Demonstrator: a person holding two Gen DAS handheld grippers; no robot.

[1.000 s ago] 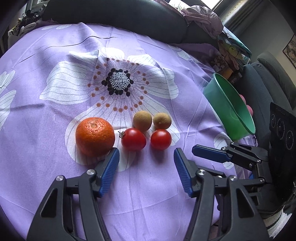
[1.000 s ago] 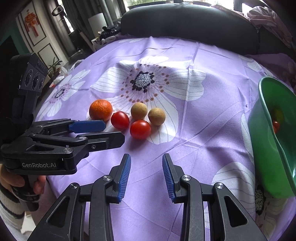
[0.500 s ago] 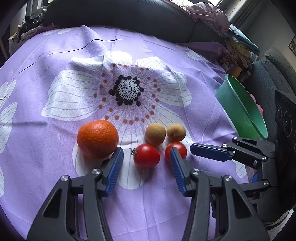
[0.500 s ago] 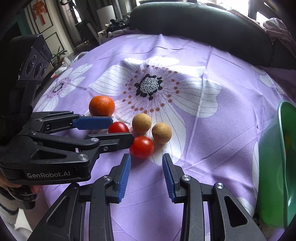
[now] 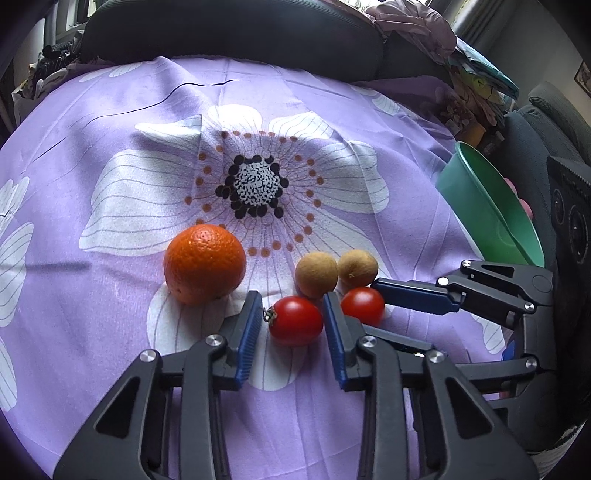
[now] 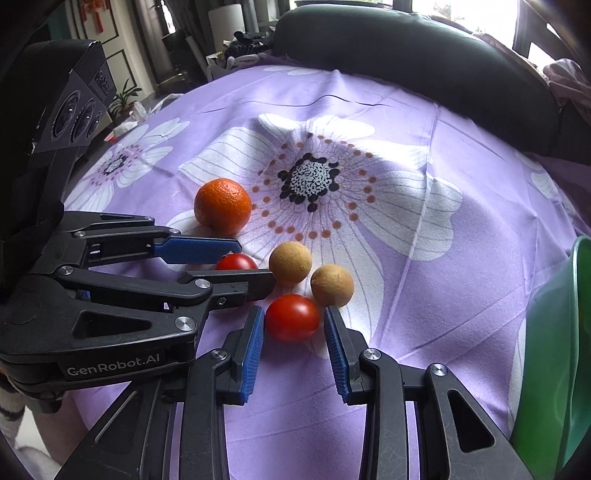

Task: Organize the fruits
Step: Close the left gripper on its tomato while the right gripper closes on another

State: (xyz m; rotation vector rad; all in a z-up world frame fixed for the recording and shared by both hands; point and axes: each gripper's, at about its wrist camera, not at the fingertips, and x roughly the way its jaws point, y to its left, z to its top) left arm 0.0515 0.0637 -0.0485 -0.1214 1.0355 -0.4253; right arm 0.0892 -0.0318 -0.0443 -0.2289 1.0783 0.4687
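An orange (image 5: pixel 205 263), two red tomatoes and two tan round fruits lie on a purple flowered cloth. My left gripper (image 5: pixel 291 306) is open, its blue pads on either side of the left tomato (image 5: pixel 295 320) with small gaps. My right gripper (image 6: pixel 294 315) is open around the right tomato (image 6: pixel 291 317), not touching it. The tan fruits (image 6: pixel 290 263) (image 6: pixel 331 284) sit just beyond the tomatoes. The orange (image 6: pixel 222 206) is to the left. In the right wrist view the left gripper (image 6: pixel 251 266) partly hides the left tomato (image 6: pixel 236 263).
A green bowl (image 5: pixel 491 210) stands tilted at the table's right edge and also shows in the right wrist view (image 6: pixel 554 350). A dark sofa (image 5: pixel 236 33) runs behind the table. Cluttered cloth and items (image 5: pixel 472 92) lie at the far right.
Both grippers moved forward toward the fruit. The left narrowed around the left tomato; the right widened and now straddles the right tomato.
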